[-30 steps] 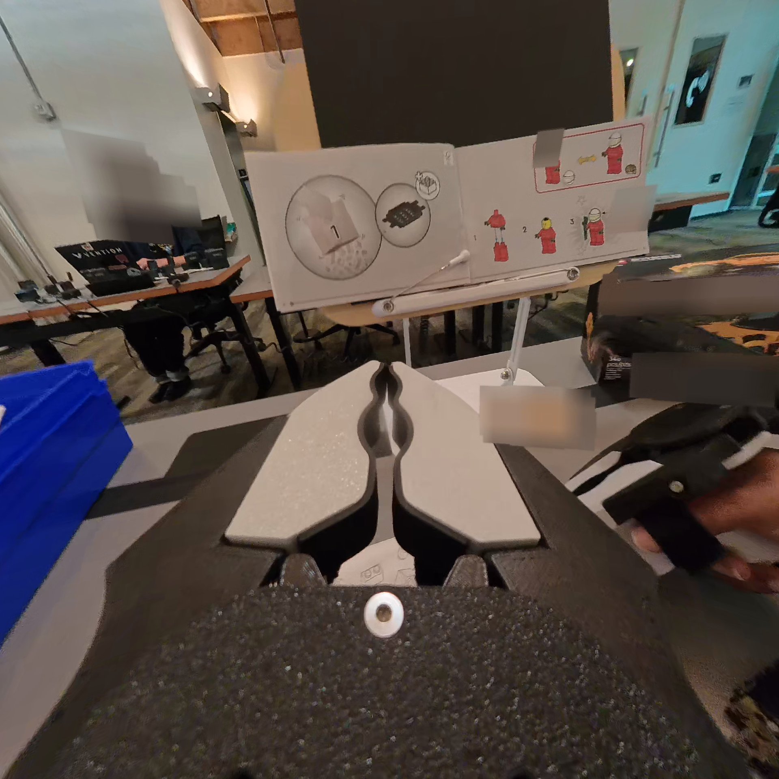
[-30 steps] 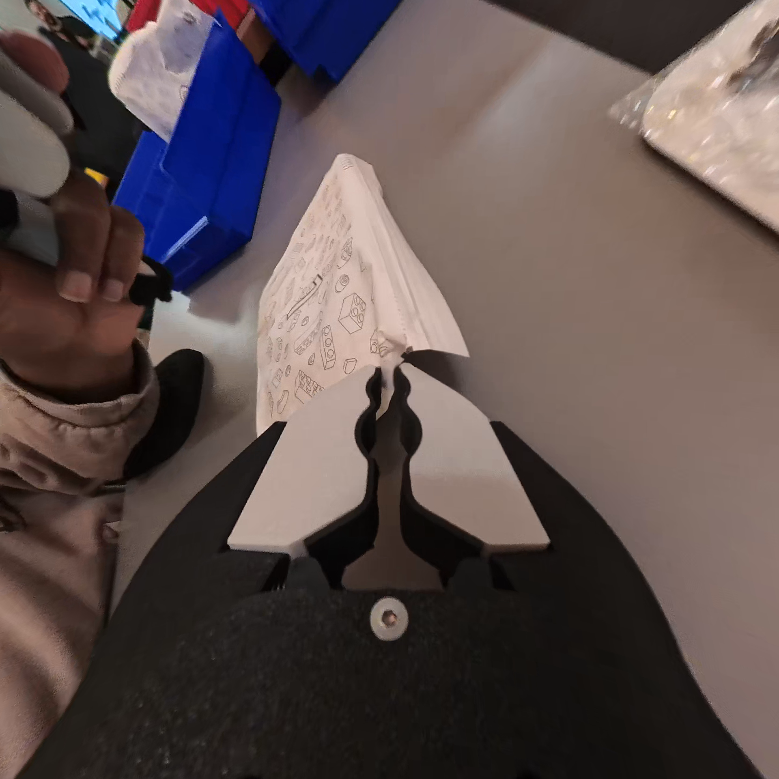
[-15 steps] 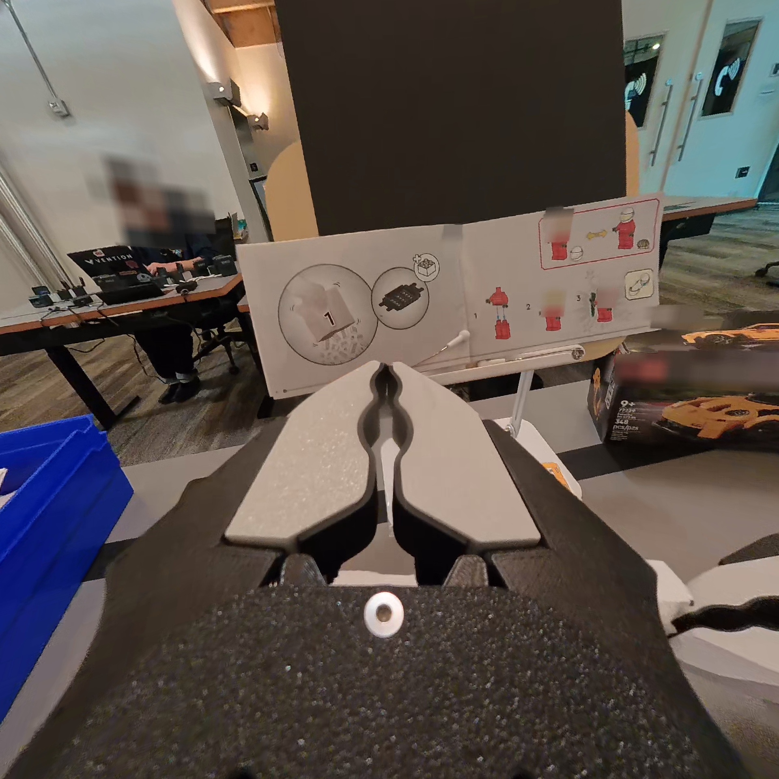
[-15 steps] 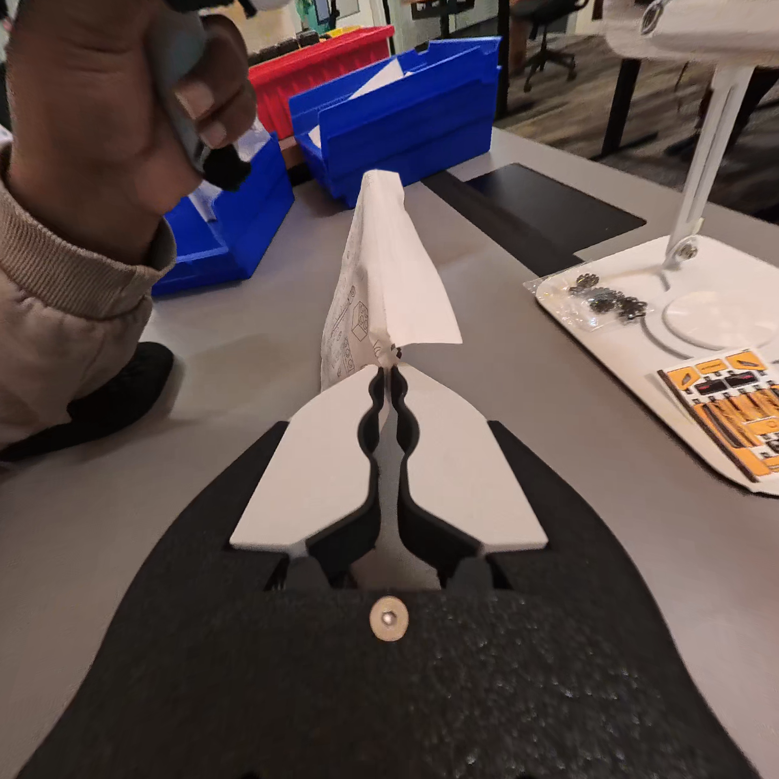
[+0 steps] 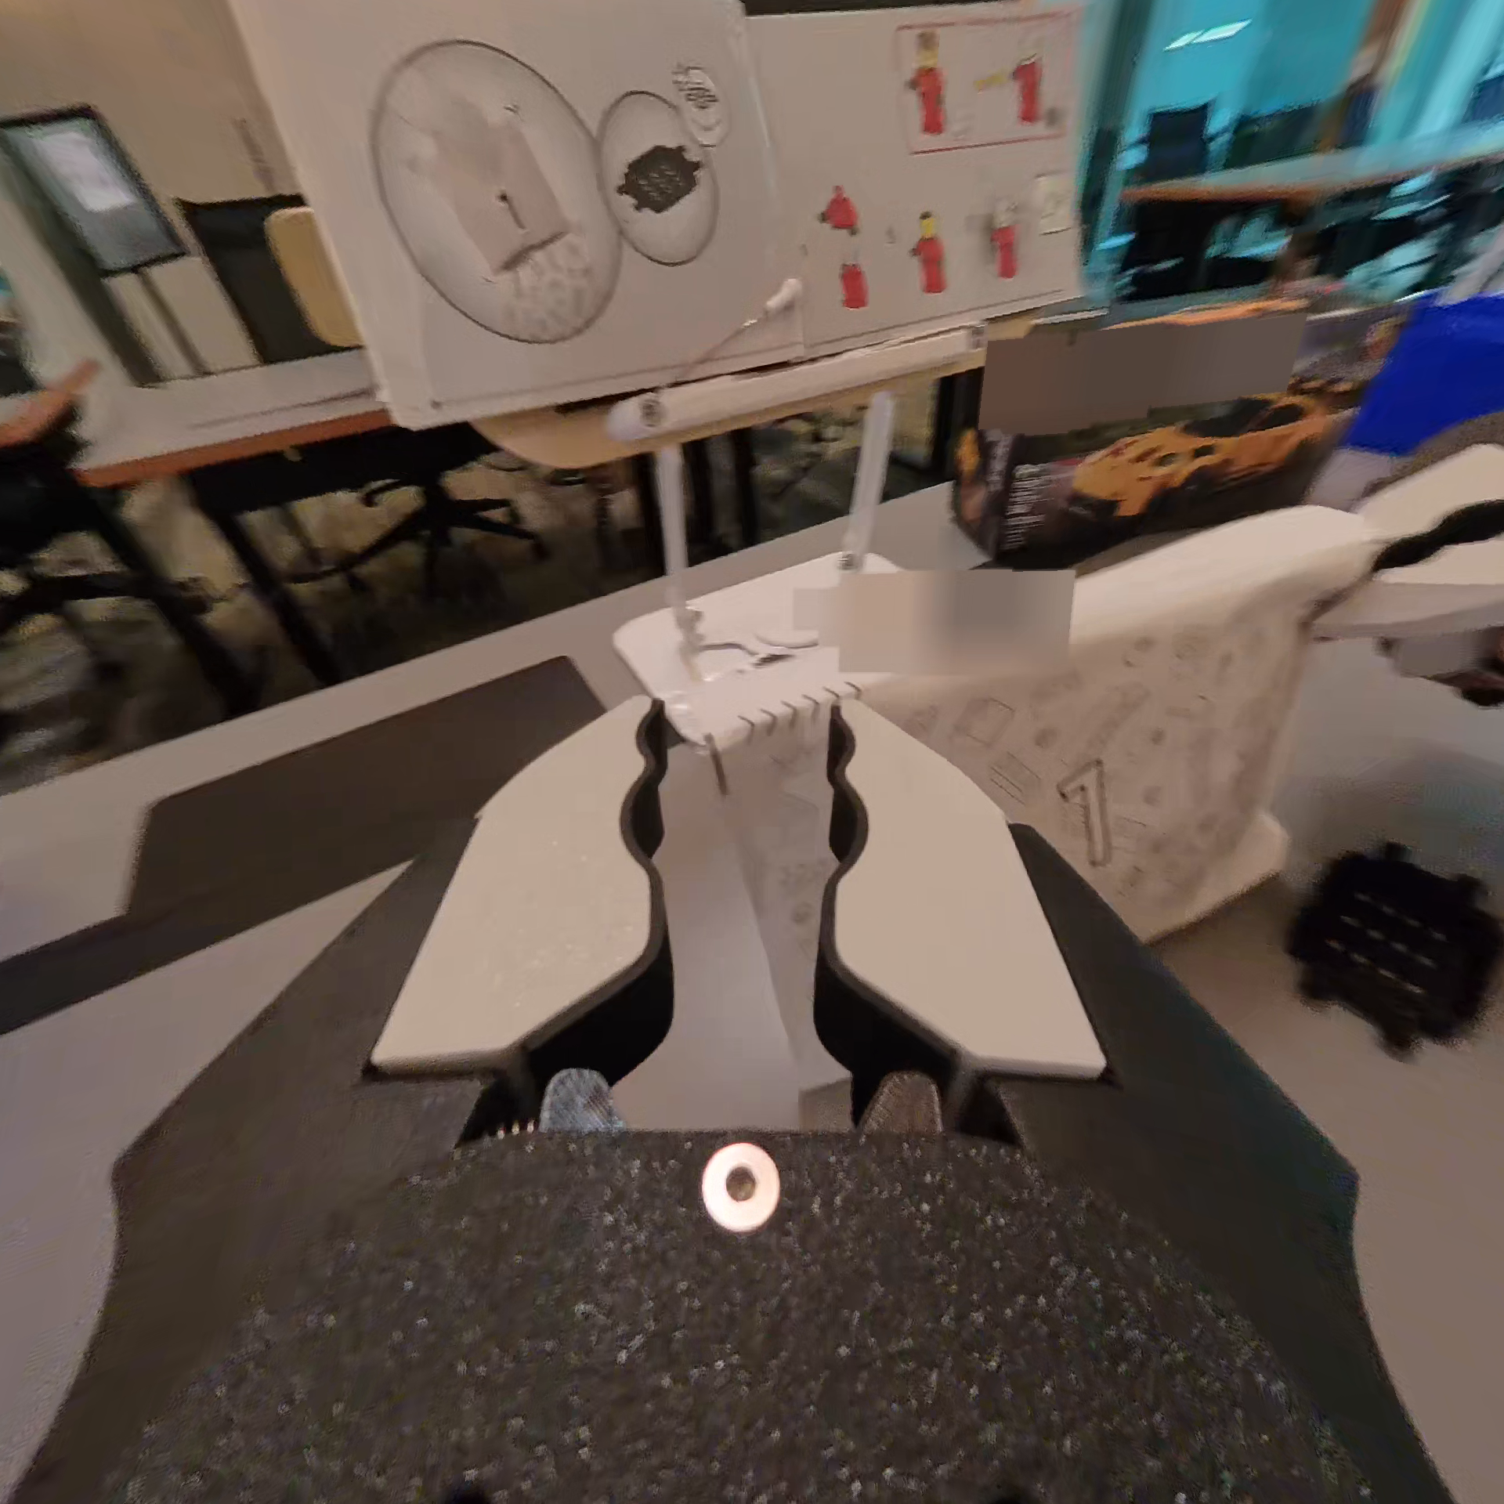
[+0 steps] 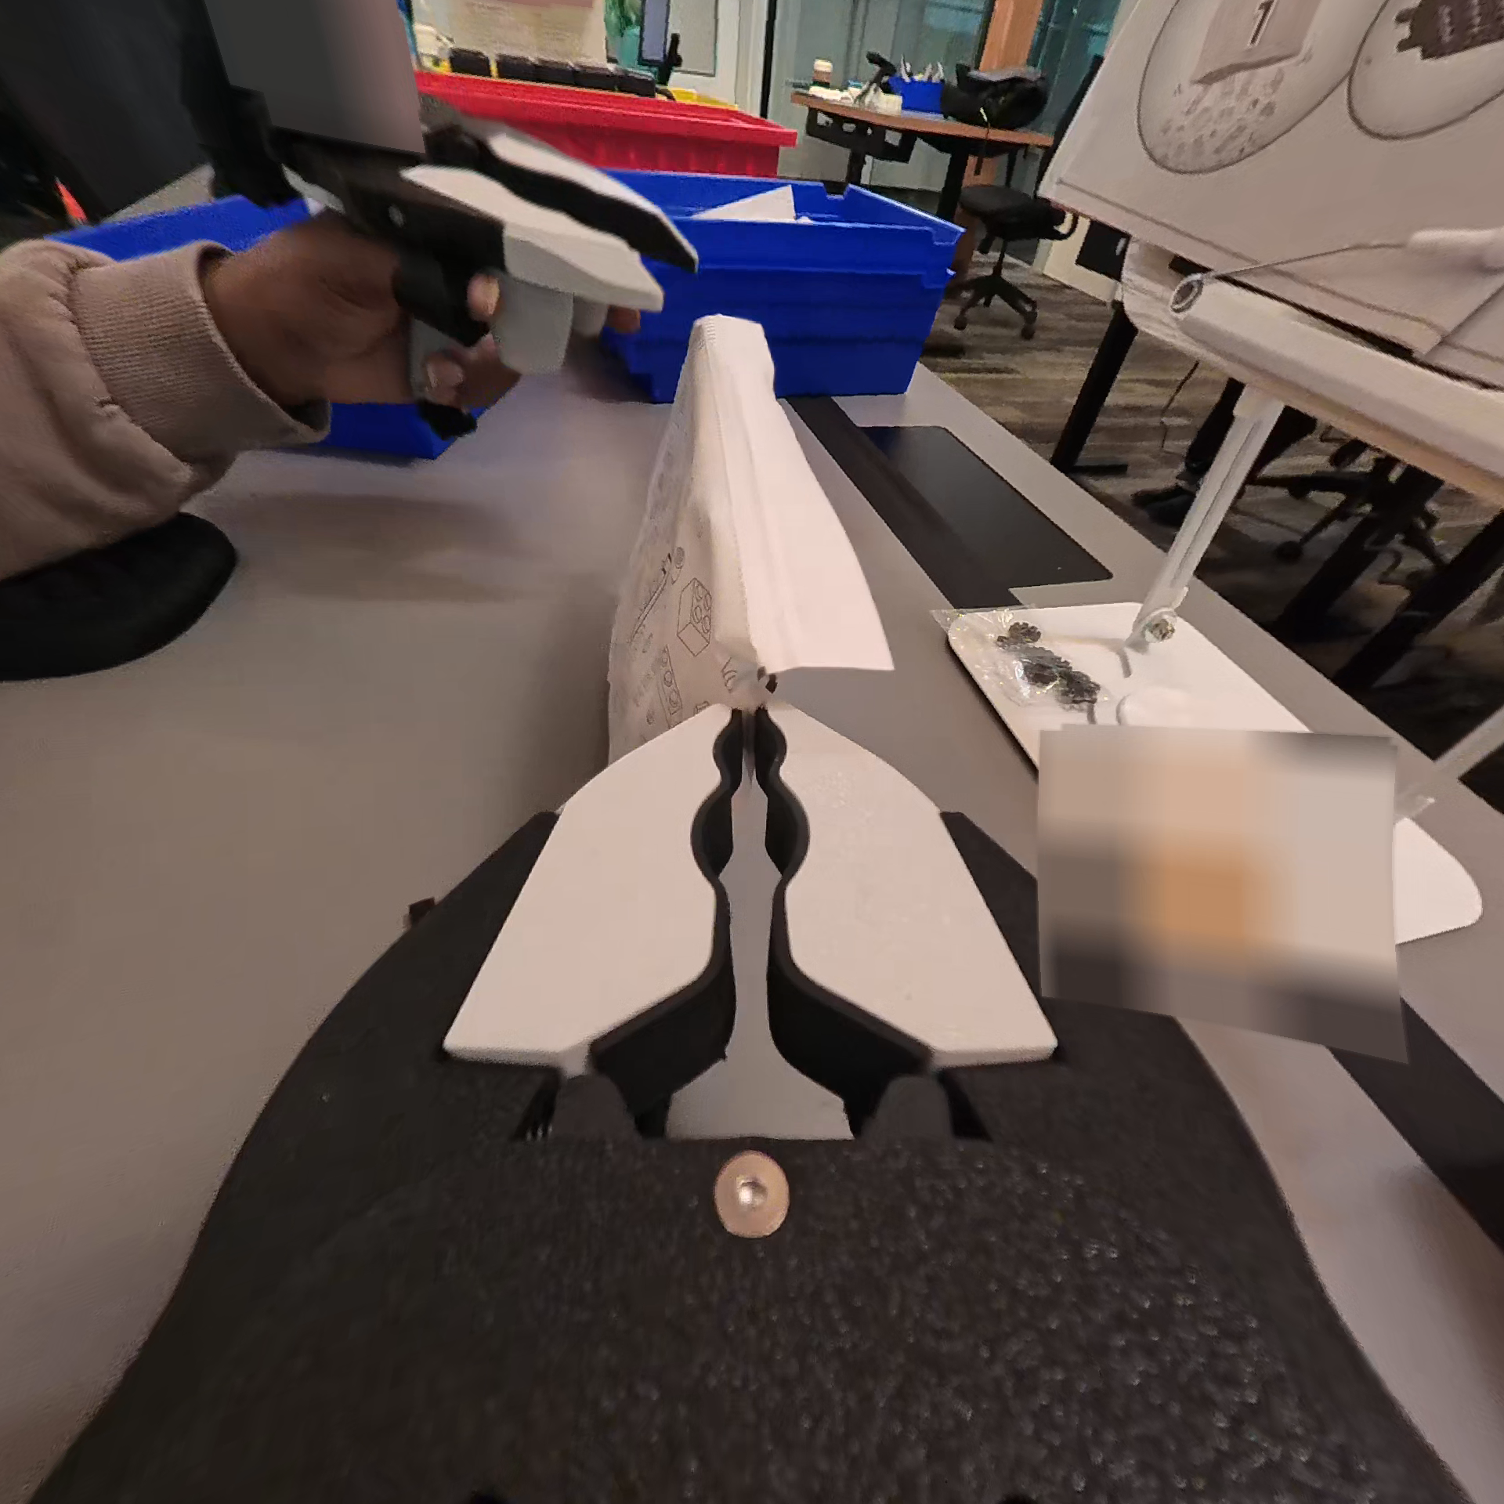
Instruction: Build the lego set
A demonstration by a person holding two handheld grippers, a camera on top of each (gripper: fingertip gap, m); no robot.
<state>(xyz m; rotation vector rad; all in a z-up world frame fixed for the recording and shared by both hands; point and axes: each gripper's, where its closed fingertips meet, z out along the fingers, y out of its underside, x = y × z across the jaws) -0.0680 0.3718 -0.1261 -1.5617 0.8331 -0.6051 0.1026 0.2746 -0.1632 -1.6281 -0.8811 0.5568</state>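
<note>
My right hand-held gripper pinches one corner of the paper parts bag standing on the desk, my left hand-held gripper gapes empty at the serrated end, so tugging unevenly could spill bricks.

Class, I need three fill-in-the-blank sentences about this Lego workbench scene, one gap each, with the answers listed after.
1. The right gripper is shut on a corner of the white paper ____.
2. The left gripper has its fingers ____, with the paper bag's notched edge lying between them.
3. The stacked bins behind the bag are ____ in colour, with a red one farther back.

Missing words: bag; open; blue
</note>
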